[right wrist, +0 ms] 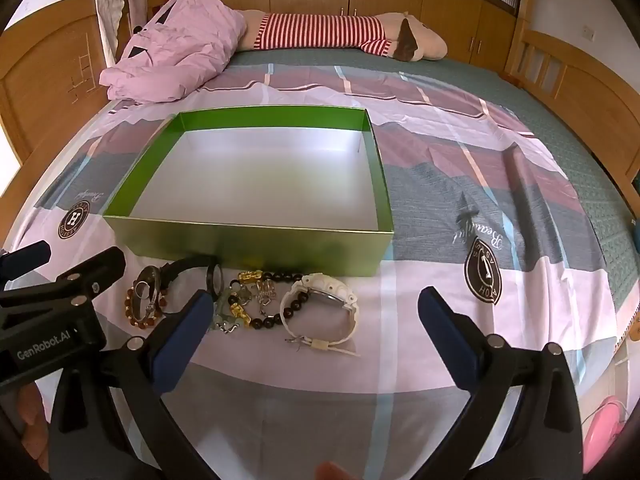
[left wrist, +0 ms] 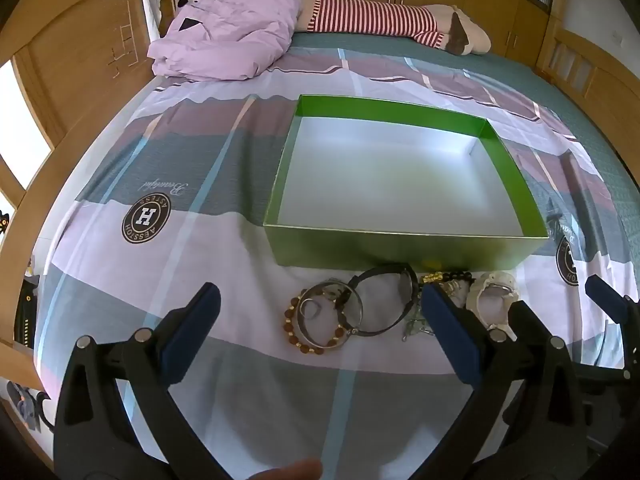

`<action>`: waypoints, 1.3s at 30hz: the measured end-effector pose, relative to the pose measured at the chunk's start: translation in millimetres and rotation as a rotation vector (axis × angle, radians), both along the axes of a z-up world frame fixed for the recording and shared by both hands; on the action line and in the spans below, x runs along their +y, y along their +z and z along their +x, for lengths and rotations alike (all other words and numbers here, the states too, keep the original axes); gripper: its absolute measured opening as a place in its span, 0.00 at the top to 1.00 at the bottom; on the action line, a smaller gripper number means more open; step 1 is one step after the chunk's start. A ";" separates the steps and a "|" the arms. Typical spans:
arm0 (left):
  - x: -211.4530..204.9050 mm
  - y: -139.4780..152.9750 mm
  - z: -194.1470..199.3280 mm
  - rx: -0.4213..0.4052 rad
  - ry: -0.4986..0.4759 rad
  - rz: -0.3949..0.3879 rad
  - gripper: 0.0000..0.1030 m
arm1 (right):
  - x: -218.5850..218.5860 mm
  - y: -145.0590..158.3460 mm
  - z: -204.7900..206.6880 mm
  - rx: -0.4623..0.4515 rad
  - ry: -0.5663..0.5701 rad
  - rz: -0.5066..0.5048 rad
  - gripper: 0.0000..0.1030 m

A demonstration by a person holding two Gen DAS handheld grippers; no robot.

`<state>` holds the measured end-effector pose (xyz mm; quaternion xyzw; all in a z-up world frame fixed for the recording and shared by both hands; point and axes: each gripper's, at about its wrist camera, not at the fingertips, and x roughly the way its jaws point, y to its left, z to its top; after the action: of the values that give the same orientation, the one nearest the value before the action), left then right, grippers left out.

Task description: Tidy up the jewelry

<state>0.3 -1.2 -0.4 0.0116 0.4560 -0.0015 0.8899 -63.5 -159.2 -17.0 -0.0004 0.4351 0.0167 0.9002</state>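
Note:
An empty green box (left wrist: 400, 254) (right wrist: 248, 246) with a pale inside sits on the bed. Jewelry lies in a row along its near wall: a brown bead bracelet (left wrist: 308, 334) (right wrist: 138, 312) with silver bangles, a black watch (left wrist: 384, 300) (right wrist: 188, 270), a black-and-gold bead bracelet (right wrist: 264, 300), small silver pieces, and a white watch (left wrist: 494, 294) (right wrist: 320, 308). My left gripper (left wrist: 320, 320) hovers open just short of the brown bracelet and black watch. My right gripper (right wrist: 316, 320) hovers open in front of the white watch. Neither holds anything.
A patterned bedsheet (left wrist: 200, 264) covers the bed. A crumpled pink garment (left wrist: 232, 32) and a striped plush toy (left wrist: 380, 20) lie at the far end. Wooden bed frames (right wrist: 592, 96) and cabinets ring the bed. The left gripper's body (right wrist: 52, 320) shows at the right view's left edge.

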 end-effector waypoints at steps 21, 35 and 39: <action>1.3 0.2 -0.3 0.003 -0.003 -0.009 0.02 | 1.8 -0.1 -0.7 0.008 0.007 0.008 0.01; 1.3 0.1 -0.2 0.004 -0.003 -0.010 0.02 | 2.6 -2.2 -1.5 0.011 0.011 0.012 0.01; 1.3 0.1 -0.2 0.004 -0.003 -0.010 0.02 | 2.6 -2.3 -1.7 0.011 0.010 0.013 0.01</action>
<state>0.1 0.1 -0.3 0.0078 0.4578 -0.0052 0.8890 -65.3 -156.6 -19.3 0.0032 0.4401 0.0240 0.8976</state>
